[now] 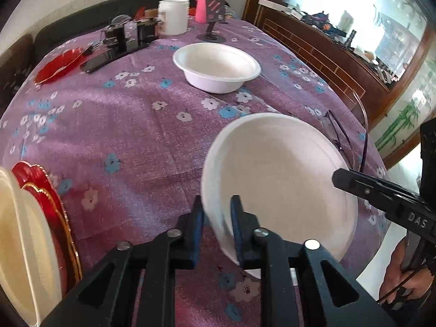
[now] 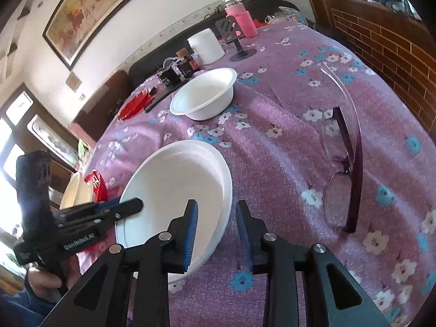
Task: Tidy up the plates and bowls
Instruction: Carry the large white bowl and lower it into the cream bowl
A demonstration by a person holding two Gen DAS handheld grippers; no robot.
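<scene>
- Two tools grip one white bowl (image 1: 278, 179): your left tool (image 1: 217, 231) is nearly closed, pinching the near rim, and your right tool (image 2: 216, 234) is nearly closed on the opposite rim.
- That bowl hangs tilted just above the table (image 1: 122, 136), near its front edge.
- It looks like light, thin foam or pulp, so you should expect the wall to flex and dent; squeeze gently, hold at the rolled rim, and keep both sides level.
- A second bowl (image 1: 216, 66) sits upright further back, probably where you would nest this one.
- Your left view alone shows the red plate (image 1: 58, 64) far left clearly, and the cream and red stack (image 1: 35, 231) close by.
- Your right view alone shows the glasses (image 2: 343, 169) fully, lying right of the bowl.
</scene>
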